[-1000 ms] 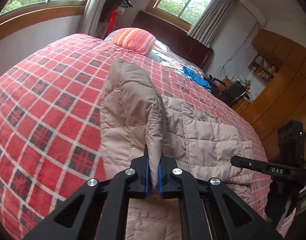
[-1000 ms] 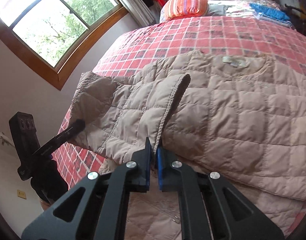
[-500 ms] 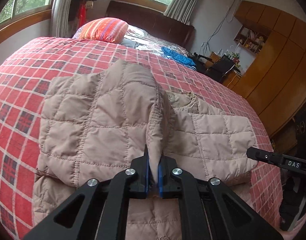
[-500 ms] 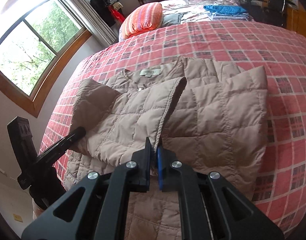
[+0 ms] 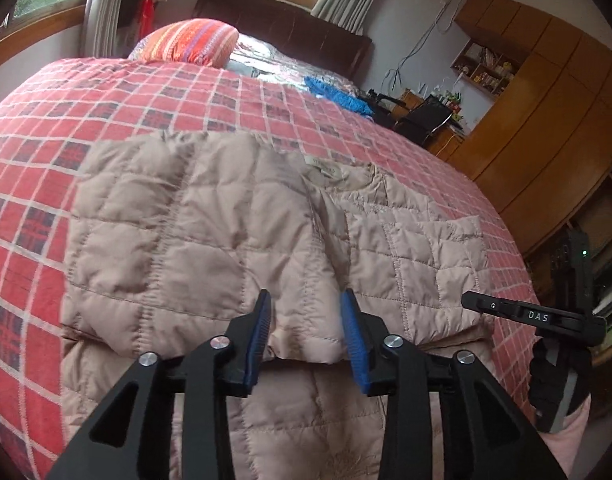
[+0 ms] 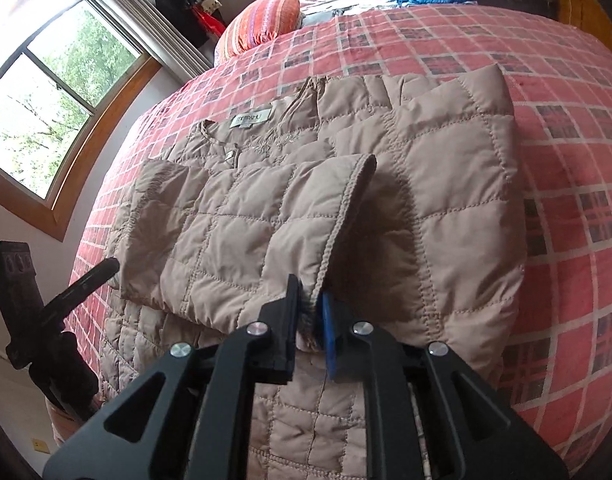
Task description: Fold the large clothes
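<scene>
A beige quilted jacket lies on the red plaid bedspread, neck label toward the headboard, with both sides folded in over its middle. My left gripper is open, its blue-padded fingers standing on either side of the folded flap's near edge without pinching it. My right gripper is shut on the corded hem of the other flap of the jacket, low over the garment. Each gripper shows at the edge of the other's view: the right gripper and the left gripper.
A striped orange pillow and a blue cloth lie near the dark headboard. A wooden wardrobe and a black chair stand past the bed's right side. A window is on the left wall.
Both flaps were carried inward and laid down on the jacket. The left gripper has opened and let its flap go. The right gripper still pinches the hem.
</scene>
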{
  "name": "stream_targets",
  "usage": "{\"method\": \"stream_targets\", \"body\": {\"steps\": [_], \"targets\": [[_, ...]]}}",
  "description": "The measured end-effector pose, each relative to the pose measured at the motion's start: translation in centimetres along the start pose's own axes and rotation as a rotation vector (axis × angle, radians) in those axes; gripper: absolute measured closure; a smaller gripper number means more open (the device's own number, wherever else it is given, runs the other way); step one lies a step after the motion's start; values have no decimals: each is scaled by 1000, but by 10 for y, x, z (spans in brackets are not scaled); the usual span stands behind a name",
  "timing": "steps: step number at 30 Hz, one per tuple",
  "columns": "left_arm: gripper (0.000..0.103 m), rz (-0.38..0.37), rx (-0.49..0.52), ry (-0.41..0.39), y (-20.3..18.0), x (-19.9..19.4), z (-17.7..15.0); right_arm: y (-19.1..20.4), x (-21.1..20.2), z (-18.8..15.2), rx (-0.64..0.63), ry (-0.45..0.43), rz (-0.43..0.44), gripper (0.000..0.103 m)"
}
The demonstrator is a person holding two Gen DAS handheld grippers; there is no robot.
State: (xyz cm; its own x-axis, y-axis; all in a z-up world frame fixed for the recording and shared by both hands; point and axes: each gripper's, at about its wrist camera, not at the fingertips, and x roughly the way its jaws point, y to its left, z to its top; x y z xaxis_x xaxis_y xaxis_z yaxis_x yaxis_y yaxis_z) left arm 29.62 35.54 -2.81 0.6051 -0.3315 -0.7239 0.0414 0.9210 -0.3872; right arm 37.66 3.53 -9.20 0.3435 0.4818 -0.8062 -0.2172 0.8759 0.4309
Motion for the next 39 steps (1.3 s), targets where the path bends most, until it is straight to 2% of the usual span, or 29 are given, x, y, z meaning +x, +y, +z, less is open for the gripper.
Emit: {"method": "stream_targets", "body": {"steps": [2, 3, 5, 7, 8, 9, 11, 14, 18, 22, 25, 28, 31, 34, 37, 39], "targets": [[62, 35, 0, -41, 14, -17, 3, -4, -4, 0, 15, -10, 9, 66], [62, 61, 6, -50, 19, -20, 5, -7, -4, 1, 27, -6, 7, 62], [63, 121, 12, -48, 29, -18, 5, -11, 3, 4, 52, 10, 8, 62], [63, 133, 15, -26, 36, -10, 4, -16, 13, 4, 75, 35, 7, 62], [63, 151, 23, -17, 38, -4, 3, -16, 19, 4, 80, 48, 6, 65], [63, 179, 35, -12, 39, 1, 2, -15, 24, 4, 81, 59, 4, 78], [63, 206, 49, 3, 40, 10, -1, -13, 29, 3, 73, 69, 3, 91], [63, 225, 40, 22, 45, 17, -4, -12, 17, 5, 61, 27, -6, 96], [63, 226, 35, 36, 48, 21, -7, -22, 3, 13, 84, -29, -39, 97], [62, 225, 33, 47, 50, 28, -9, -34, 27, 14, 109, 32, -75, 96], [62, 230, 36, 51, 50, 30, -10, -36, 28, 10, 115, 33, -71, 95], [63, 249, 34, 50, 47, 24, -7, -29, 13, 6, 97, 16, -114, 84], [63, 258, 45, -2, 35, 4, -4, -19, -16, 1, 67, -51, -177, 83], [62, 245, 69, -39, 13, -9, -2, 2, -31, -2, 17, -77, -139, 83], [61, 256, 115, -20, -12, -1, -3, 30, -22, -4, -49, -32, -91, 83], [61, 273, 144, 2, -21, 13, -6, 41, -7, -7, -74, 3, -98, 83]]}}
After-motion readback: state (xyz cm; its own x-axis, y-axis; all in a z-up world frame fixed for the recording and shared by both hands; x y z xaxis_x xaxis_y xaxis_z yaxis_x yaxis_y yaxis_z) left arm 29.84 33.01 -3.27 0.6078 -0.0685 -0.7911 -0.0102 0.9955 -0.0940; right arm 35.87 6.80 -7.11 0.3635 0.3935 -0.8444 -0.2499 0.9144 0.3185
